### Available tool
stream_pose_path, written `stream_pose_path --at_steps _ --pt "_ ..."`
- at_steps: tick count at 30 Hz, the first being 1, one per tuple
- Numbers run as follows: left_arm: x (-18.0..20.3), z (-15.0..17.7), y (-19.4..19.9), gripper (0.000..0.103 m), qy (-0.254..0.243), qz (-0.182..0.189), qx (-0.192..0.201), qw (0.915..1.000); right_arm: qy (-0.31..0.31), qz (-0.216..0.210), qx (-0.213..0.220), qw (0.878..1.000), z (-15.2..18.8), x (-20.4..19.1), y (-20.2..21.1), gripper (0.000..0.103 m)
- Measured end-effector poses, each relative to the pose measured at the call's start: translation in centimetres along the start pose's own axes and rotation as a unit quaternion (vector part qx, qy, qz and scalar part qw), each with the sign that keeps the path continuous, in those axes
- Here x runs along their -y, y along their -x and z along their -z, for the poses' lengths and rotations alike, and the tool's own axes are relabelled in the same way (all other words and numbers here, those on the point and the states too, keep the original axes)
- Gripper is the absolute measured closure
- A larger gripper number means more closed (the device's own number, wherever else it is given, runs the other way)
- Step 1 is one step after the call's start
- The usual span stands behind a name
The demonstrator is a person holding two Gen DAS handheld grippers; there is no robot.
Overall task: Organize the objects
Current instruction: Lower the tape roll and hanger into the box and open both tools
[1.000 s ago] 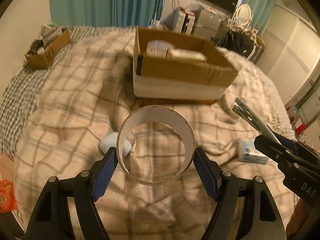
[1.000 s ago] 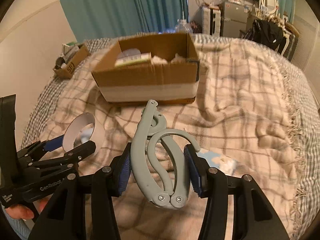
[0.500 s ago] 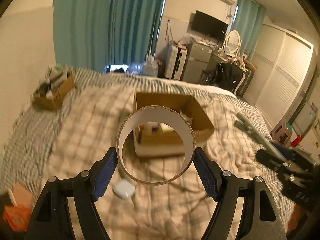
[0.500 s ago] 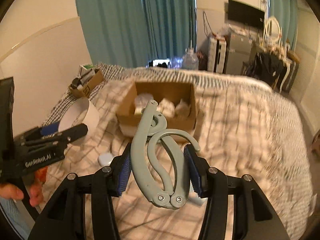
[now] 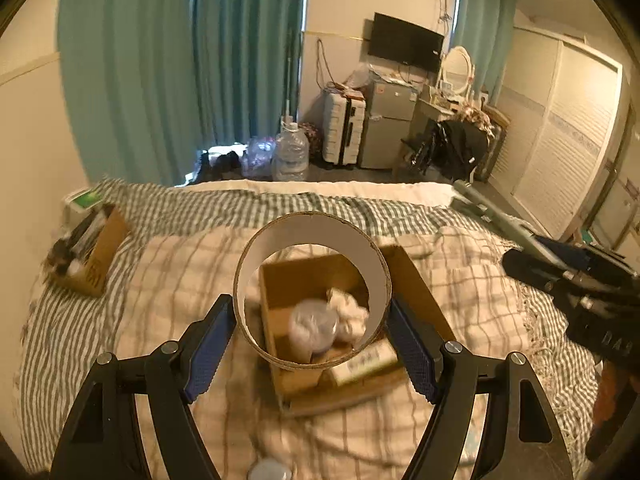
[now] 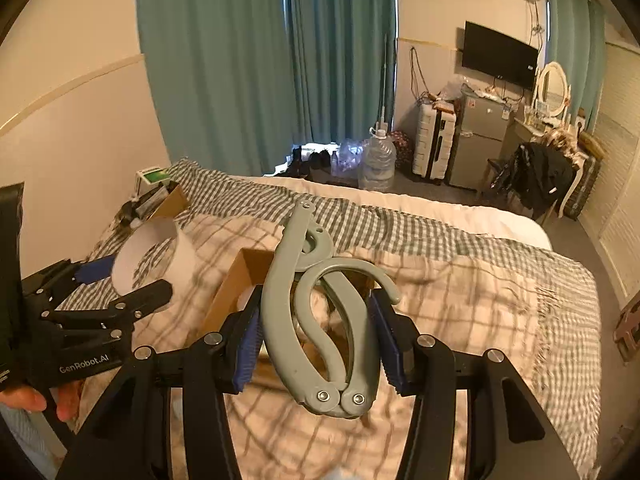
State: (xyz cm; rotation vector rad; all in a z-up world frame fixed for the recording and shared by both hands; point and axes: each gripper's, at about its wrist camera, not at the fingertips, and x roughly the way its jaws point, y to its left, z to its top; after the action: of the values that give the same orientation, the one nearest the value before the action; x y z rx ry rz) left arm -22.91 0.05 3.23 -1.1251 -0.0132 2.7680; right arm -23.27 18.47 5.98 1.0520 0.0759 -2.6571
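The left gripper (image 5: 311, 340) is clamping a cardboard ring (image 5: 312, 292) between its blue pads (image 5: 208, 346), the ring's open end facing the camera. Through and just below the ring, the left wrist view is showing the inside of an open cardboard box (image 5: 416, 292) directly ahead of the gripper: a crumpled white cloth (image 5: 352, 312), a blurred roundish clear object and a flat printed carton are lying in it. The right wrist view is not showing those contents.

The right gripper (image 6: 316, 344) is squeezing a grey folding hanger (image 6: 316, 320) between its pads, the hook curving over towards the right pad and one arm pointing up and away. Behind the hanger, only the box's left wall (image 6: 232, 288) is peeking out. This view is also catching the left gripper from the side at far left, holding the ring over the plaid blanket (image 6: 460, 312).

A small box of clutter (image 5: 88, 256) is sitting far forward-left of the left gripper, and the right gripper's black body (image 5: 580, 296) is reaching in from the right.
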Motion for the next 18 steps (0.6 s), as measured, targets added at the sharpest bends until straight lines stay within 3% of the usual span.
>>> stream_pose_path --at_steps 5,11,15,18 --pt "0.7 -1.8 -6.6 0.025 -0.014 0.002 -0.029 0.9995 -0.022 -0.002 -0.033 0.999 -1.0 2.6 -7.0 0.053" --pt "1.2 0.3 -13.1 0.025 -0.015 0.016 -0.077 0.9968 -0.036 -0.012 -0.087 0.995 1.9 4.3 -14.1 0.053" --pt "1.2 1.0 -14.4 0.023 -0.008 0.020 -0.091 0.9956 -0.052 -0.021 -0.092 0.994 3.4 5.2 -15.7 0.053" --pt "1.4 0.5 -12.9 0.021 -0.016 0.011 -0.083 0.9964 -0.047 -0.006 -0.075 0.996 3.3 5.3 -14.3 0.053"
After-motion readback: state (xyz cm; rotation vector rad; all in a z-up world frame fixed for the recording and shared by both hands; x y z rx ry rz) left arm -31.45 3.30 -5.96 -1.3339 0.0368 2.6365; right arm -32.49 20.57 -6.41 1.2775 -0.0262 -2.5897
